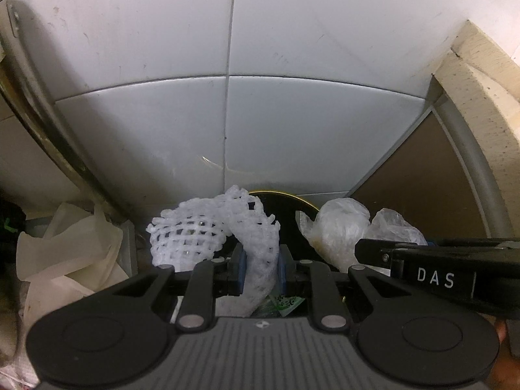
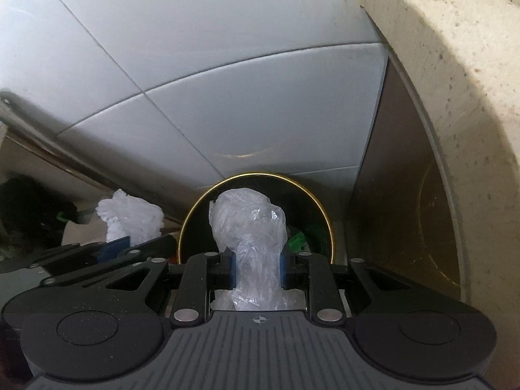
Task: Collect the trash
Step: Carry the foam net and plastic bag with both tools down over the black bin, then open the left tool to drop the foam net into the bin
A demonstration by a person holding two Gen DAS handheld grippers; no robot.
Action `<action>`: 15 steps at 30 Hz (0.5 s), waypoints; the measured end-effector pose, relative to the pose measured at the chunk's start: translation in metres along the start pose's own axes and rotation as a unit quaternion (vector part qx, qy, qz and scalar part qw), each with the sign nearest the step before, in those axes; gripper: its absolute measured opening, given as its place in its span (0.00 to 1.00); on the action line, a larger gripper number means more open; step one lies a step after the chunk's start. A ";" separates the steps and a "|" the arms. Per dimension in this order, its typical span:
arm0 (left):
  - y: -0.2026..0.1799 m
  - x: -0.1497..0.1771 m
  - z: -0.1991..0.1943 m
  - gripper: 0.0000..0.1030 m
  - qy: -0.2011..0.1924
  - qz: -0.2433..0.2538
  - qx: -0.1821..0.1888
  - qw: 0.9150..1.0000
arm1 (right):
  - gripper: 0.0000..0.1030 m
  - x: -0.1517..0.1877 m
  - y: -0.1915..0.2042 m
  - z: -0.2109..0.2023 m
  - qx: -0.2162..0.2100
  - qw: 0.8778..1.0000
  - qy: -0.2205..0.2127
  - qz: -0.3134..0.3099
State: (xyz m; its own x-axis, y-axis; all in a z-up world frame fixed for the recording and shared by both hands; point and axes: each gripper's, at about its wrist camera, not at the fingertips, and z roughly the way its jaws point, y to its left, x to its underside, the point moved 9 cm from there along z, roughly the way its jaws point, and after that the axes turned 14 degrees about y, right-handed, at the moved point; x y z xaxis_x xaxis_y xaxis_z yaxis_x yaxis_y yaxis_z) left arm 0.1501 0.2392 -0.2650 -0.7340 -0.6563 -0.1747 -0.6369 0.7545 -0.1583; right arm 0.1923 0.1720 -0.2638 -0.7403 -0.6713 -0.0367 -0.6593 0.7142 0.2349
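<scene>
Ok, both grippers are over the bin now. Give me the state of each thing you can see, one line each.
left gripper: shut on the foam net
foam net: pinched at one end, the rest sticks out past the pads
right gripper: shut on the plastic bag
plastic bag: crumpled, held over the bin
bin: open, some trash already inside

A: What do the right tongs [image 2: 256, 271] hold?
B: A crumpled clear plastic bag [image 2: 250, 227], pinched between the blue pads [image 2: 282, 269], its bulk above a round black bin [image 2: 320, 224] with a gold rim.
A: Anything in the bin?
B: Something green [image 2: 297, 240] at the right side.
A: And to the left?
B: The left tongs [image 2: 130, 248], clamped on white foam netting [image 2: 130, 216], before the white tiled wall [image 2: 227, 97]
</scene>
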 end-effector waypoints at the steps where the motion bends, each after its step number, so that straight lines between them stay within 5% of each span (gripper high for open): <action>1: 0.000 0.000 0.000 0.13 0.000 0.000 0.001 1.000 | 0.28 -0.001 0.000 0.001 0.000 1.000 0.001 0.001; 15: 0.004 0.000 0.001 0.29 0.016 0.000 0.007 1.000 | 0.38 -0.006 0.005 0.008 0.003 1.000 0.010 0.001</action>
State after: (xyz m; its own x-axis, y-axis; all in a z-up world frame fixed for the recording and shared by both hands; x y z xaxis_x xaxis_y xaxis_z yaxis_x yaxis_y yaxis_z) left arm 0.1477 0.2420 -0.2662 -0.7406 -0.6564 -0.1440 -0.6343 0.7536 -0.1725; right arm 0.1923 0.1813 -0.2700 -0.7388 -0.6737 -0.0173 -0.6588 0.7165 0.2291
